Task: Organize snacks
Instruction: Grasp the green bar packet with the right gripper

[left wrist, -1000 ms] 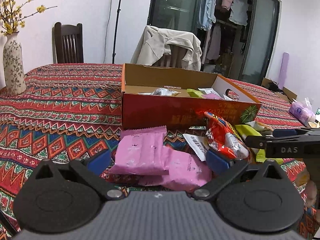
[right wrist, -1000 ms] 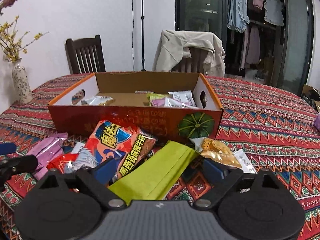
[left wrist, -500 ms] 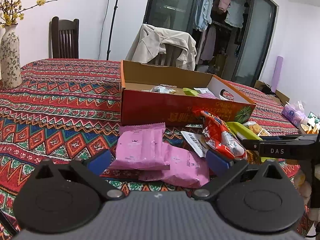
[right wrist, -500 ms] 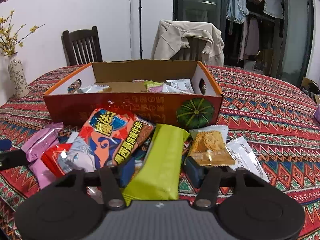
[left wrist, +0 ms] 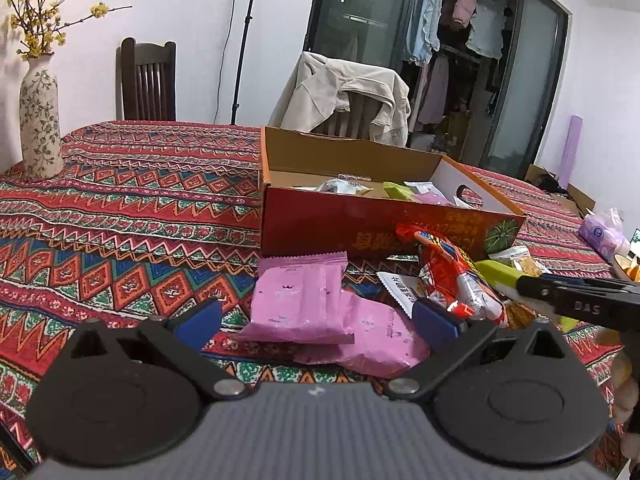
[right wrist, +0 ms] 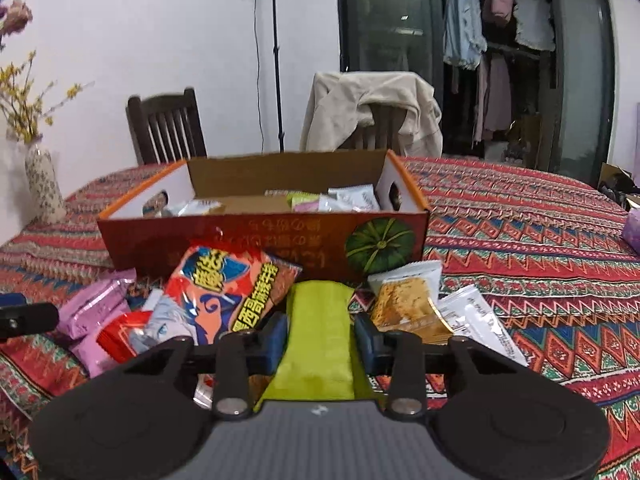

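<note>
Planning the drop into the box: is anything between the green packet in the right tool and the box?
Only the box's near wall. The green packet, between the closing right tool, must clear it; nothing else visible blocks it.

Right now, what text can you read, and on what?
"DAS": finger of the right claw, its jaws closing on the green packet.
Orange bag: large Chinese print, blurred.
Box front: upside-down Chinese print, blurred.
Pink packets, white packet: too small.

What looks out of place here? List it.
Loose snacks lie heaped on the tablecloth in front of the box instead of in it: pink packs, a red bag, a green pack between the closing right hand-held gripper.
</note>
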`<control>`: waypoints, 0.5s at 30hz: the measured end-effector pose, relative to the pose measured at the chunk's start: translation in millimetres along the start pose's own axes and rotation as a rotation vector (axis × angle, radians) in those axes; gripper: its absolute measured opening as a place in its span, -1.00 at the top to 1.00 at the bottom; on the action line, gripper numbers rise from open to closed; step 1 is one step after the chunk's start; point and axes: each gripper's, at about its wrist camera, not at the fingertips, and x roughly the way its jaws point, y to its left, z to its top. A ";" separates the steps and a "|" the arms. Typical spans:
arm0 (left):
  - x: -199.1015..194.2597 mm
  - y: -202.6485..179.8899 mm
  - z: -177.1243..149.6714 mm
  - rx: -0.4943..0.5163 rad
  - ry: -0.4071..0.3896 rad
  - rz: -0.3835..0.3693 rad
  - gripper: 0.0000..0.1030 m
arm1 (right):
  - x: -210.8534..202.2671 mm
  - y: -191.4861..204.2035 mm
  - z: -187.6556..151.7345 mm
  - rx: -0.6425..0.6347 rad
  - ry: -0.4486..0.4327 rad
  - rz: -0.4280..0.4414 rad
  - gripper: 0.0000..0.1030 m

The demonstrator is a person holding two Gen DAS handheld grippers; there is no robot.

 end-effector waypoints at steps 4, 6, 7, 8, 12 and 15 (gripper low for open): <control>1.2 -2.3 1.5 0.002 0.001 0.020 -1.00 | -10.3 -1.5 -2.0 -0.002 -0.034 0.007 0.35; 2.9 -3.4 1.8 0.004 0.005 0.029 -1.00 | -11.9 -2.2 -3.7 -0.002 -0.034 0.017 0.35; 4.0 -3.9 1.9 0.006 0.007 0.033 -1.00 | -12.0 -2.4 -5.1 -0.004 -0.034 0.019 0.35; 4.6 -4.6 1.9 0.008 0.009 0.036 -1.00 | -11.3 -2.8 -6.4 -0.002 -0.030 0.022 0.35; 7.5 -8.7 2.1 0.022 0.015 0.046 -1.00 | -9.1 -6.2 -9.2 0.005 -0.019 0.040 0.34; 9.5 -11.2 2.4 0.032 0.020 0.054 -1.00 | -5.8 -6.0 -9.6 -0.006 0.004 0.043 0.27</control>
